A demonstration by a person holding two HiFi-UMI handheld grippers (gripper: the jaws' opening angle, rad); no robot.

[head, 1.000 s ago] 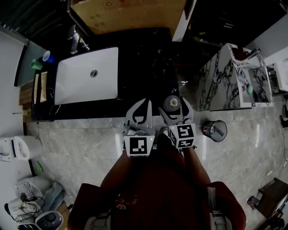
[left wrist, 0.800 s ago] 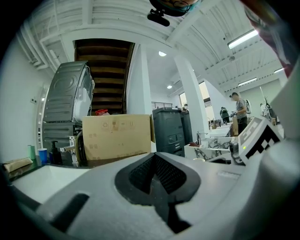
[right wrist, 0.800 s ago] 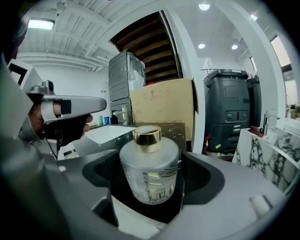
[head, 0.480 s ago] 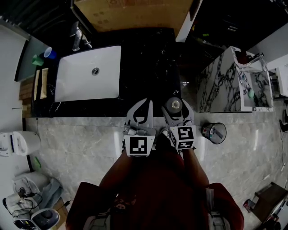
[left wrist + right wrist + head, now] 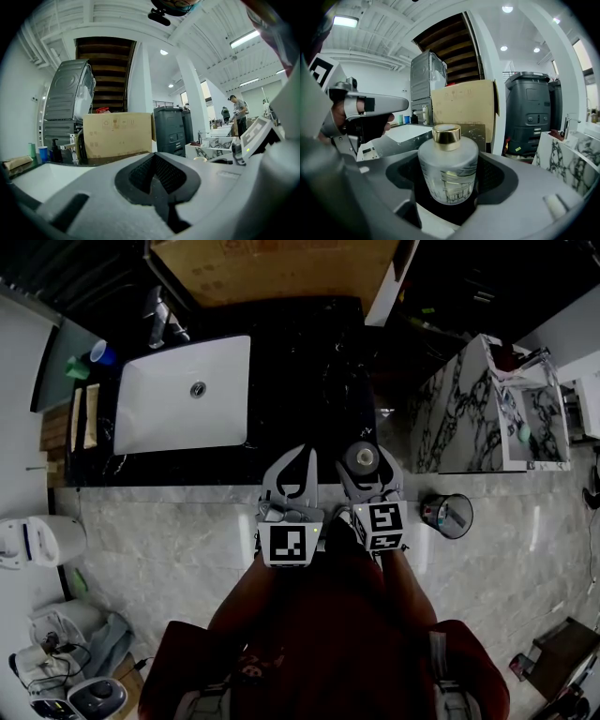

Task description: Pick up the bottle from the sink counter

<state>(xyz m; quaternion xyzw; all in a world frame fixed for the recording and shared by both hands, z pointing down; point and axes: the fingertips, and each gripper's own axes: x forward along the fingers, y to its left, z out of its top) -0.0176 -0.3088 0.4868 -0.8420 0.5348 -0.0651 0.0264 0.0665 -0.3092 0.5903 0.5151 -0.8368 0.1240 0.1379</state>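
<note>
The bottle (image 5: 447, 164) is round frosted glass with a gold cap, upright between the jaws of my right gripper (image 5: 449, 194), whose pads press its sides. In the head view the bottle (image 5: 361, 457) stands over the front right edge of the black counter (image 5: 300, 381), inside the right gripper (image 5: 364, 465). I cannot tell whether it rests on the counter. My left gripper (image 5: 292, 465) hovers just left of it, shut and empty, its tips meeting in its own view (image 5: 157, 180).
A white sink (image 5: 183, 395) with a faucet (image 5: 159, 320) is set into the counter's left half, with a blue cup (image 5: 101, 354) beyond. A cardboard box (image 5: 272, 268) stands at the back. A marble unit (image 5: 459, 418) and a small bin (image 5: 447, 514) are to the right.
The right gripper's jaws have closed in onto the bottle's sides. Both grippers stay at the counter's front edge; the left one has not moved.
</note>
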